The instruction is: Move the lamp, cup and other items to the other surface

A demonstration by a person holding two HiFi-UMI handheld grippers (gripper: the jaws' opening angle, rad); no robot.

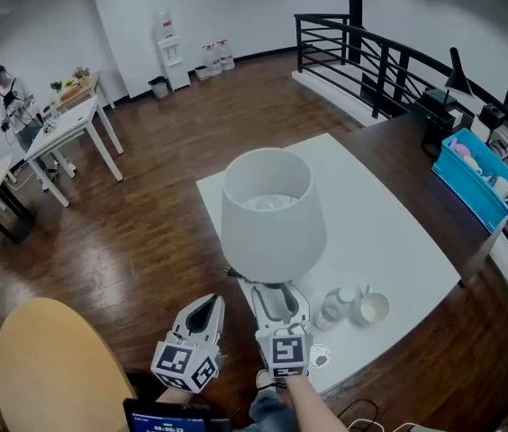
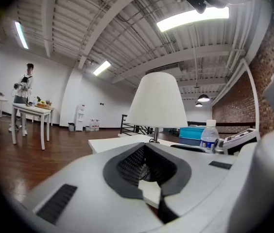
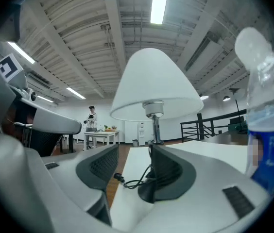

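Observation:
A lamp with a white shade (image 1: pixel 267 214) stands on the white table (image 1: pixel 398 232), near its front edge. My right gripper (image 1: pixel 279 302) is open at the foot of the lamp. In the right gripper view the dark base (image 3: pixel 146 194) and black cord (image 3: pixel 132 181) lie between the spread jaws of the right gripper (image 3: pixel 134 155), below the shade (image 3: pixel 154 84). A clear water bottle (image 1: pixel 333 309) and a white cup (image 1: pixel 372 310) stand just right of that gripper. My left gripper (image 1: pixel 205 313) hangs shut and empty beside the table's left edge. The lamp (image 2: pixel 157 101) shows beyond the left gripper (image 2: pixel 144 147) in its own view.
A round light-wood tabletop (image 1: pixel 51 367) lies at the lower left. A dark wooden table (image 1: pixel 407 147) adjoins the white one at the right, with a blue bin (image 1: pixel 475 174) on it. A black railing (image 1: pixel 371 61) runs behind. A person (image 1: pixel 11 97) stands by a far white table (image 1: pixel 69 124).

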